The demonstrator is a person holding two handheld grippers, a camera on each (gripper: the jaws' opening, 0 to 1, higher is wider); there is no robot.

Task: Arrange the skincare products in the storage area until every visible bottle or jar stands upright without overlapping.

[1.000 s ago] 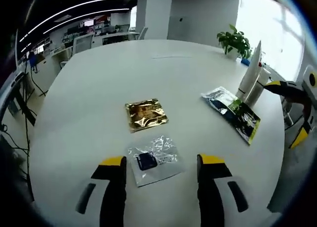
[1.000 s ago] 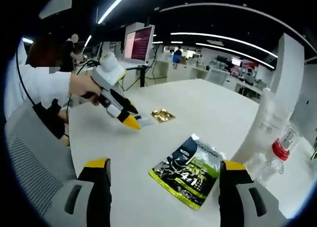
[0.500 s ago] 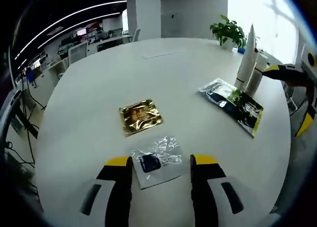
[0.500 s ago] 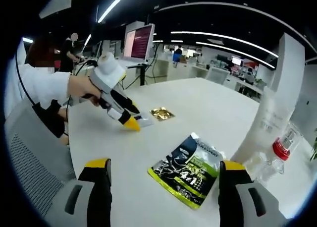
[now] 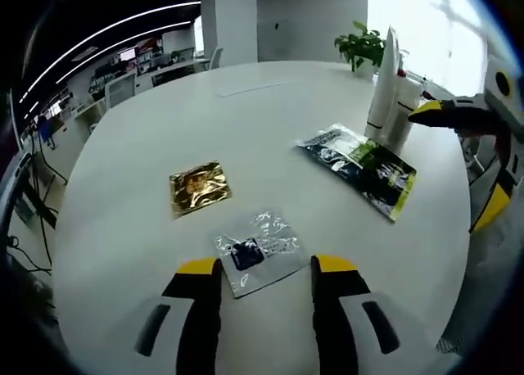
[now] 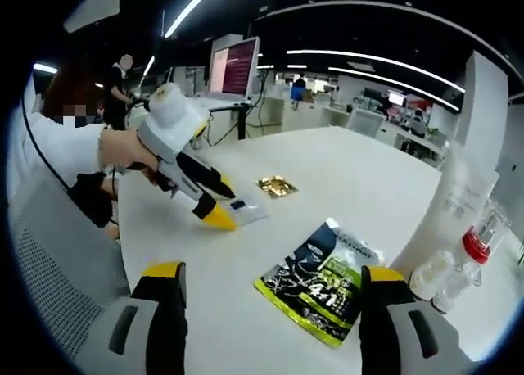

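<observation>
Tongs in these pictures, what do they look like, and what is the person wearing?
The left tongs and right tongs have black jaws with yellow tips and grey bodies. Seen in the right gripper view, the left tongs have a white-grey body, black jaws and yellow tips, with a black cable nearby. The person has a white sleeve.

light: bright daylight from window point(image 5: 426, 23), blown out | ceiling strip lights point(image 6: 360, 60) lit a dim background | glare: soft sheen on white tabletop point(image 5: 262, 121) | distortion: strong fisheye bending at edges | blur: slight softness
</observation>
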